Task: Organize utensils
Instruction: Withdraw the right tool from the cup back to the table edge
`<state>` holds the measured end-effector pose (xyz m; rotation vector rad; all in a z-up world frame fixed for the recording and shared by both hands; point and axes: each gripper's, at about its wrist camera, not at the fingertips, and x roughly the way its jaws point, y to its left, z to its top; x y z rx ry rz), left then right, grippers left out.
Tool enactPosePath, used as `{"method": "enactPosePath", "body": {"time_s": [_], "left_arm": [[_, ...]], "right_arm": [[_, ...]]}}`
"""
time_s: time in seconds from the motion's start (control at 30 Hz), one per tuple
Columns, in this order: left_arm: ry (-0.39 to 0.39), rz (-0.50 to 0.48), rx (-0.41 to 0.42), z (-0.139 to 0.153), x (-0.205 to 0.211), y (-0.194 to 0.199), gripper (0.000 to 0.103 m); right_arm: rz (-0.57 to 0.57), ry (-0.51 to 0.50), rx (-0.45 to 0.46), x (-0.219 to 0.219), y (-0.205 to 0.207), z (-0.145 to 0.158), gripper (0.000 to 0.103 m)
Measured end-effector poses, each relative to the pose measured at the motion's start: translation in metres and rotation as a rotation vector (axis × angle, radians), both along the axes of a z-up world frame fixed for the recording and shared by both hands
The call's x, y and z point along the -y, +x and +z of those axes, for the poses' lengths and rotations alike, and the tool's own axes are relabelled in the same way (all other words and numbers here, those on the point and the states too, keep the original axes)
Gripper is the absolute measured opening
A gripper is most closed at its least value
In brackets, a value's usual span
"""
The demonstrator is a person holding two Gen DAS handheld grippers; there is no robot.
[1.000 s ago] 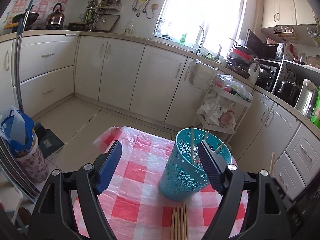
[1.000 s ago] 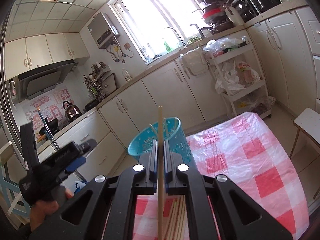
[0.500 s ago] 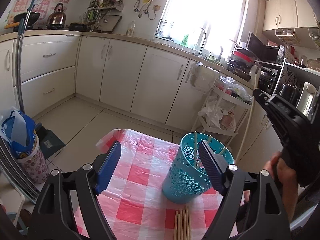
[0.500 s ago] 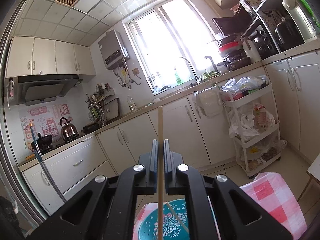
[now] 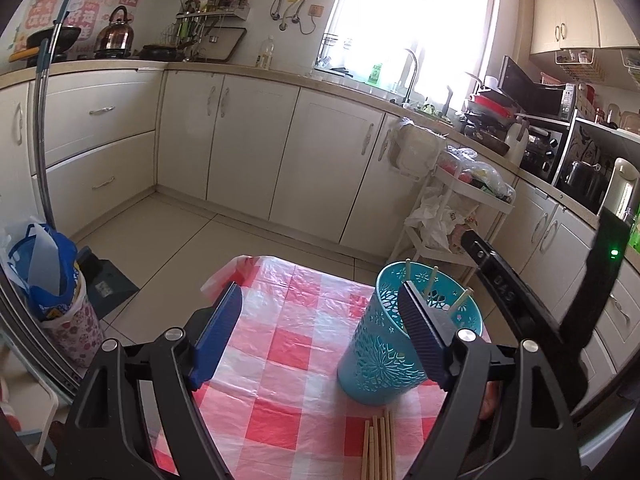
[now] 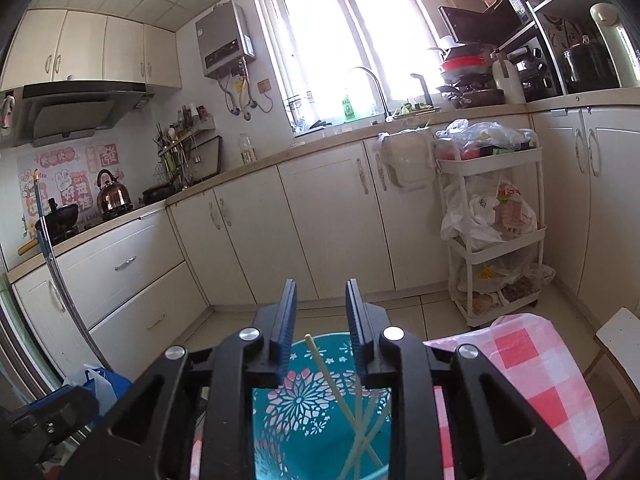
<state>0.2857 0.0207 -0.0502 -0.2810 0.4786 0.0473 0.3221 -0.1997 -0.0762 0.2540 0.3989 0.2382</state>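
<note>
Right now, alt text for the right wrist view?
Right tongs, jaws opening with nothing gripped, hover directly above a teal perforated plastic utensil holder with pale wooden chopsticks leaning inside. The holder stands on a red-and-white checked plastic tablecloth, with white kitchen cabinets and a bright window behind.

Kitchen, daylit through a bright window above the sink faucet. Cream base cabinets run along two walls under a beige countertop. Pale tiled floor. Wall-mounted water heater, range hood, kettle, white three-tier cart holding plastic bags.
</note>
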Motion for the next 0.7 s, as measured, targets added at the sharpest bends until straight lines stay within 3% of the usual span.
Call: {"method": "enactPosePath", "body": {"time_s": [0.07, 0.13, 0.2, 0.27, 0.43, 0.53, 0.7], "left_arm": [[0.018, 0.002, -0.002, 0.000, 0.003, -0.001, 0.076], [0.038, -0.011, -0.016, 0.002, 0.008, -0.004, 0.078], [0.053, -0.039, -0.031, 0.004, 0.012, -0.013, 0.082], [0.076, -0.031, -0.040, 0.006, 0.016, -0.030, 0.090], [0.166, -0.037, -0.078, 0.013, 0.026, -0.084, 0.095], [0.217, -0.033, -0.082, 0.023, 0.029, -0.117, 0.095], [0.213, -0.025, -0.065, 0.041, 0.027, -0.168, 0.095]], "right_arm": [[0.010, -0.004, -0.013, 0.006, -0.023, 0.007, 0.027], [0.015, -0.021, -0.037, 0.012, -0.055, 0.012, 0.039], [0.004, -0.050, -0.061, 0.017, -0.092, 0.016, 0.059], [0.006, -0.076, -0.109, 0.020, -0.124, 0.014, 0.064], [-0.004, -0.081, -0.229, 0.031, -0.190, 0.010, 0.069], [-0.017, -0.078, -0.243, 0.035, -0.224, 0.016, 0.072], [-0.032, -0.074, -0.215, 0.039, -0.265, 0.037, 0.076]]}}
